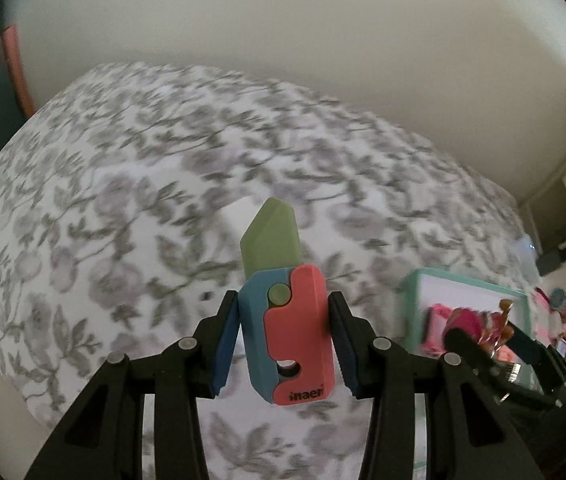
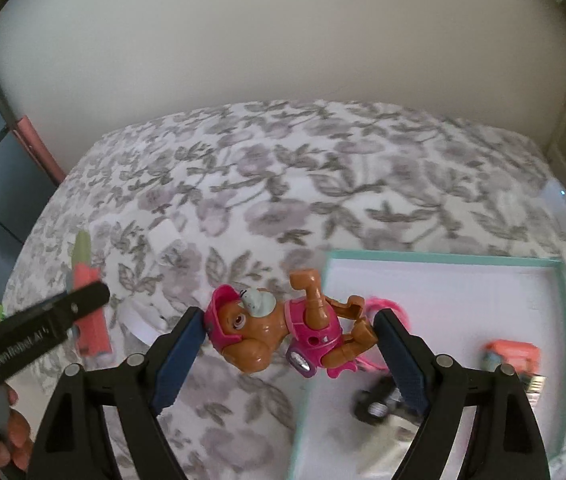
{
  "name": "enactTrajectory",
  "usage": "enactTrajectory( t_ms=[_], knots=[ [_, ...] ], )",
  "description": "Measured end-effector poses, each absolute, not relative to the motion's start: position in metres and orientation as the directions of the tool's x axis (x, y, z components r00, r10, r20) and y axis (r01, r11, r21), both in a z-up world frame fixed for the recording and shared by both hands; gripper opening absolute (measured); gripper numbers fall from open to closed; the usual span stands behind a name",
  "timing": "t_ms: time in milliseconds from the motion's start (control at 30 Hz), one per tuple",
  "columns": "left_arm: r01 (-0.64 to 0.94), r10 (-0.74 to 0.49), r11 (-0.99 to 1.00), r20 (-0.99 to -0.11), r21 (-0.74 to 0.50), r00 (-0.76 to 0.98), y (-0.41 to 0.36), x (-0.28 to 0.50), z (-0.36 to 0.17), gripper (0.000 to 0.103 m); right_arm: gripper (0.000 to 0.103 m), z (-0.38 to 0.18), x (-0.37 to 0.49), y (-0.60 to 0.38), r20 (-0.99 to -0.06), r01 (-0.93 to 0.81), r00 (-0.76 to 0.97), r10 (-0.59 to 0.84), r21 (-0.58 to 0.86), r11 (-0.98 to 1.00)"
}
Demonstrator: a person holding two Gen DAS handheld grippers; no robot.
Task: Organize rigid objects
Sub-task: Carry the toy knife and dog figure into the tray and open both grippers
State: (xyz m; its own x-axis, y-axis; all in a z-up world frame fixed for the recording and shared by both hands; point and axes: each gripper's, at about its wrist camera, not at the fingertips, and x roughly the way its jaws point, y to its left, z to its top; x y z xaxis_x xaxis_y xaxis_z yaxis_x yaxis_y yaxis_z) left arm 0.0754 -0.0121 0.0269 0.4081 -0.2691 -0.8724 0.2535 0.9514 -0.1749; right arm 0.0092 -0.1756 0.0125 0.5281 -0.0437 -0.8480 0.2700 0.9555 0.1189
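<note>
I have the left tool (image 1: 285,334) clamped on the toy knife (image 1: 285,320), its coral and blue handle pinched between the dark pads and its pale green blade standing up at the centre of the left wrist view, off the floral bed cover (image 1: 123,200); the right tool (image 2: 289,334) is clamped on the toy dog (image 2: 279,330), a brown figure in a pink cap and vest held lying sideways, head against the left pad, hind legs against the right, at the middle of the right wrist view

My judgement is that the step in hand is carrying both toys to the mint-rimmed tray (image 2: 443,258), which lies on the bed in the lower right of the right wrist view; to do it well I would keep both grips firm, since the dog is held only by its ends and could pivot, bring it fully over the white floor of the tray before parting the pads, and set it low rather than drop it; I would take the knife across after that, so the two tools do not crowd each other at the rim; the left tool already shows at the lower left of the right wrist view

In the tray: a coral-topped block (image 2: 513,360) near the right wall, a dark blurred piece (image 2: 375,404) near the front, and something pink (image 2: 387,306) behind the dog; what these are I cannot tell
</note>
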Motion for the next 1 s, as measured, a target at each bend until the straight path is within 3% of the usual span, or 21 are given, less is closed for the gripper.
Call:
enactTrajectory(
  t_ms=[333,1000],
  knots=[
    [0.371,-0.343,0.907,-0.860,-0.199,0.377,-0.083,0.051,0.028,0.046,0.087,0.019,-0.038,-0.228,-0.873,0.367,0.466,-0.141,0.046,0.929],
    [0.536,-0.370,0.827,-0.882,-0.171,0.290,-0.182,0.012,0.002,0.046,0.087,-0.006,-0.106,-0.339,-0.918,0.566,0.332,-0.218,0.009,0.825]
  ],
)
